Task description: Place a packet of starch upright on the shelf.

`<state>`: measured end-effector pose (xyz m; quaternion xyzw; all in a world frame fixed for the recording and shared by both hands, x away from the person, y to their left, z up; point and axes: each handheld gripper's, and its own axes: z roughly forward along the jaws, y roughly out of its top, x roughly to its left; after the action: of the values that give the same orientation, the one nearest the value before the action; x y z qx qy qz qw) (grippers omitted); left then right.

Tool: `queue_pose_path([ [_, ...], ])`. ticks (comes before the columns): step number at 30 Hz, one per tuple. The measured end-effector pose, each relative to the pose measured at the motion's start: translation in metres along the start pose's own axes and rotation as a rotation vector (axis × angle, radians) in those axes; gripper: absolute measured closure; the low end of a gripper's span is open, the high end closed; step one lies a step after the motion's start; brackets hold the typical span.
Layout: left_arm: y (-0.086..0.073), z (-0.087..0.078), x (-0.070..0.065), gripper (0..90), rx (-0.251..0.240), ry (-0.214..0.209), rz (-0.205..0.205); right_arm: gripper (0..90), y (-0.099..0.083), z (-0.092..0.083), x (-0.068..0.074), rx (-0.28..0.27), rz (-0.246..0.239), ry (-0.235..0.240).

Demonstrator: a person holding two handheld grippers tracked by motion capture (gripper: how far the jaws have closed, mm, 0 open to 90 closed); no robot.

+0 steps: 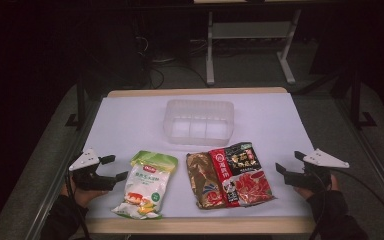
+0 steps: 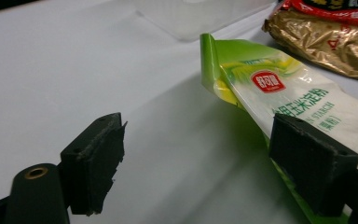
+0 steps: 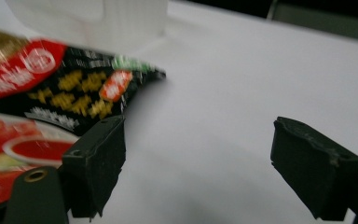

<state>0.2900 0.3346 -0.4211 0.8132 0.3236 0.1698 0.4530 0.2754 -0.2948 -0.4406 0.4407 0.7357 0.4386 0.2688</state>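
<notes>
Green starch pouch (image 1: 144, 185): nearest your edge of the desk (image 1: 130, 120), lying flat with its printed face up, just beside your left gripper (image 1: 117, 169); its flat lie leaves the long side edge free for a pinch, I judge.
Red-and-gold sauce packet (image 1: 230, 175): flat beside the pouch, on your right half, near your right gripper (image 1: 287, 162); the two packs lie side by side but apart, one to each hand.
Clear plastic bin (image 1: 199, 121): empty, upright, behind both packs at the middle of the desk, well apart from either hand; it likely waits to take them.
Left jaws: wide apart, gripping nothing; in the left gripper view one jaw stands over the pouch (image 2: 298, 100) edge, and whether it touches there you cannot tell.
Right jaws: wide apart, clamped on nothing; in the right gripper view the packet (image 3: 51, 98) lies just past one jaw, bare desk between them.
Your hands: low at the near corners, both grippers aimed inward at the packs.
</notes>
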Motion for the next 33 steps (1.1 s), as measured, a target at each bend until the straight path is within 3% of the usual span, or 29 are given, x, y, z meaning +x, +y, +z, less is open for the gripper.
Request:
queue_pose_path([
  [2, 0.001, -0.002, -0.001, 20.1, -0.037, 0.011, 0.001, 17.3, 0.005, -0.007, 0.002, -0.056, -0.017, 0.009],
  [5, 0.002, -0.003, -0.003, 20.0, -0.047, 0.016, 0.009, 17.1, 0.011, -0.021, 0.007, -0.144, -0.045, 0.028],
  [9, 0.002, -0.002, -0.006, 19.1, -0.029, 0.002, 0.017, 17.1, 0.017, -0.028, 0.014, -0.173, -0.064, 0.046],
  [13, 0.001, 0.001, -0.007, 20.0, -0.008, -0.036, -0.011, 17.1, 0.019, -0.026, 0.019, -0.155, -0.077, 0.072],
  [16, 0.001, 0.007, -0.009, 19.3, 0.046, -0.129, -0.031, 17.2, 0.018, -0.022, 0.023, -0.118, -0.089, 0.071],
  [19, 0.004, 0.015, -0.012, 18.7, 0.076, -0.189, -0.045, 17.2, 0.017, -0.016, 0.024, -0.088, -0.091, 0.082],
  [23, 0.009, 0.022, -0.014, 17.9, 0.109, -0.225, -0.035, 17.3, 0.015, -0.009, 0.028, -0.047, -0.102, 0.100],
  [33, 0.019, 0.059, -0.002, 15.4, 0.199, -0.331, -0.137, 17.5, 0.013, -0.003, 0.031, -0.014, -0.108, 0.126],
])
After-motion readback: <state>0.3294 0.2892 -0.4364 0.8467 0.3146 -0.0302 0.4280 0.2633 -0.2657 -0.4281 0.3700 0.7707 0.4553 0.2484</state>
